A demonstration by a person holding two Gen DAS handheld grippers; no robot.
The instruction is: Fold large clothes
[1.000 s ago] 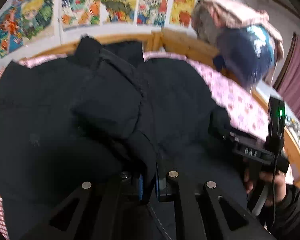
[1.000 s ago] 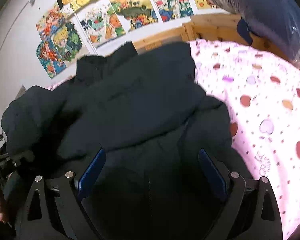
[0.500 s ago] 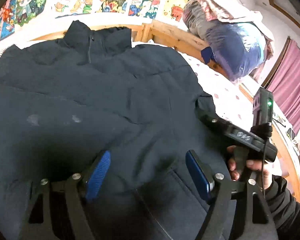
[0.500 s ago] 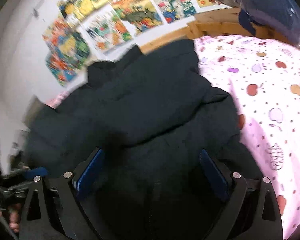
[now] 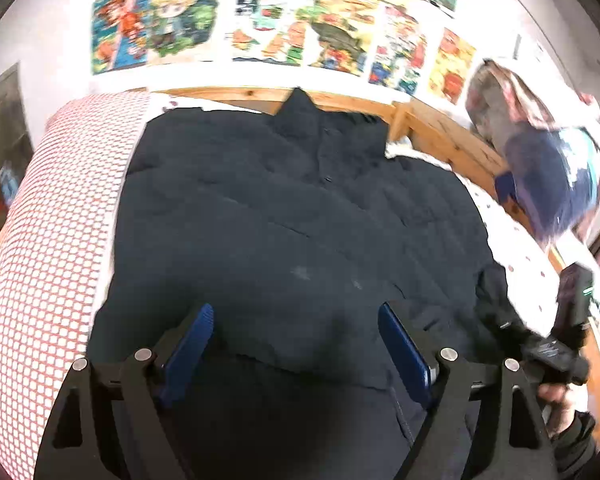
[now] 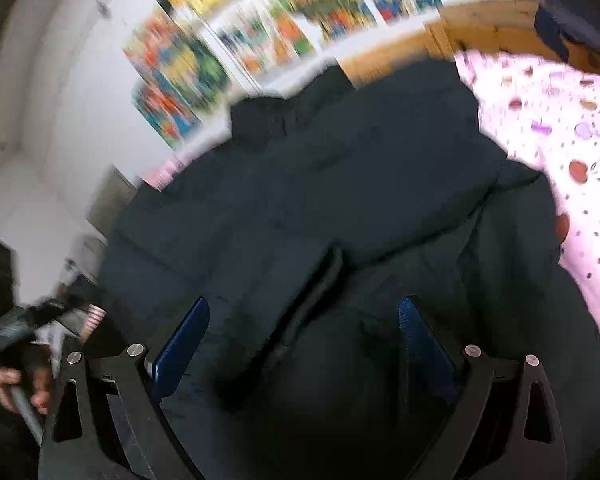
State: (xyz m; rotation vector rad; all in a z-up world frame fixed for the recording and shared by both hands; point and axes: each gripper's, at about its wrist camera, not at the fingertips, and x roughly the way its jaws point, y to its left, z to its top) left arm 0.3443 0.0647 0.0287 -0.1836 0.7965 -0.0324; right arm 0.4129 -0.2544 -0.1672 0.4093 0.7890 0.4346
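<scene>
A large black padded jacket (image 5: 292, 216) lies spread on the bed, collar toward the wooden headboard, its lower part folded up over itself. My left gripper (image 5: 296, 320) hovers open above the jacket's near edge, nothing between its blue pads. In the right wrist view the same jacket (image 6: 340, 208) fills the middle, with a cuffed sleeve end (image 6: 320, 280) lying across it. My right gripper (image 6: 304, 316) is open above that sleeve. The right gripper's body and the hand holding it (image 5: 556, 356) show at the left wrist view's right edge.
The bed has a red-and-white checked cover (image 5: 48, 232) on the left and a pink spotted sheet (image 6: 560, 128) on the right. A wooden bed frame (image 5: 440, 136) runs behind. A bagged bundle of bedding (image 5: 548, 160) sits at the back right. Colourful posters (image 5: 300, 28) cover the wall.
The left gripper let go of the jacket fabric it was shut on and opened, then drew back so more of the bed shows. The right gripper stayed open and swung left.
</scene>
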